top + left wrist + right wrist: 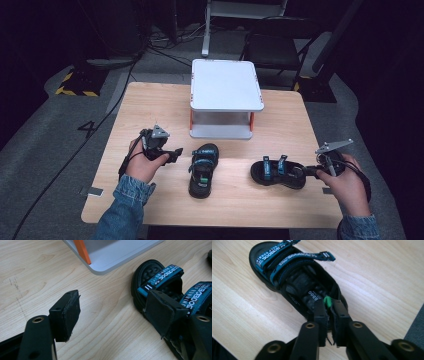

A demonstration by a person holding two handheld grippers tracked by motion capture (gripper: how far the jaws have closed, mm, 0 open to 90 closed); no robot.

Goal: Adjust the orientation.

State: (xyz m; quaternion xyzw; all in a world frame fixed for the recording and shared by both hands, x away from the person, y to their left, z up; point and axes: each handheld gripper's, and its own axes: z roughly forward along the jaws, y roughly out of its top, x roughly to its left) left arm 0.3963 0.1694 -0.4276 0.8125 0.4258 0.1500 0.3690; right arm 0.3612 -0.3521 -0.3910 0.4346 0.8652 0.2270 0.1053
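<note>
Two black sandals with teal straps lie on the wooden tabletop (150, 100), toward its near edge. The left sandal (202, 170) sits near the middle of that edge, lengthwise front to back; the right sandal (278, 172) lies crosswise, closer to the right edge. Behind them, by the far edge, stands a white two-tier stand (226, 85) with orange posts. From the high view the left gripper (172, 155) hovers just beside the left sandal, on its left; the left gripper view adds what that angle hides: the jaws stand wide apart with bare wood between them, and one pad (160, 311) is in front of the sandal's toe end (155, 275), though whether it touches is hard to tell. That view also catches a corner of the stand (105, 265) and one orange post. The right gripper (309, 171) meets the heel end of the right sandal in the high view, where the contact is too small to read. The right gripper view gives it close up: the jaws are nearly together, pinching the heel strap at a small green tab (327, 301), with the sandal (294, 277) stretching away toward the toe.
</note>
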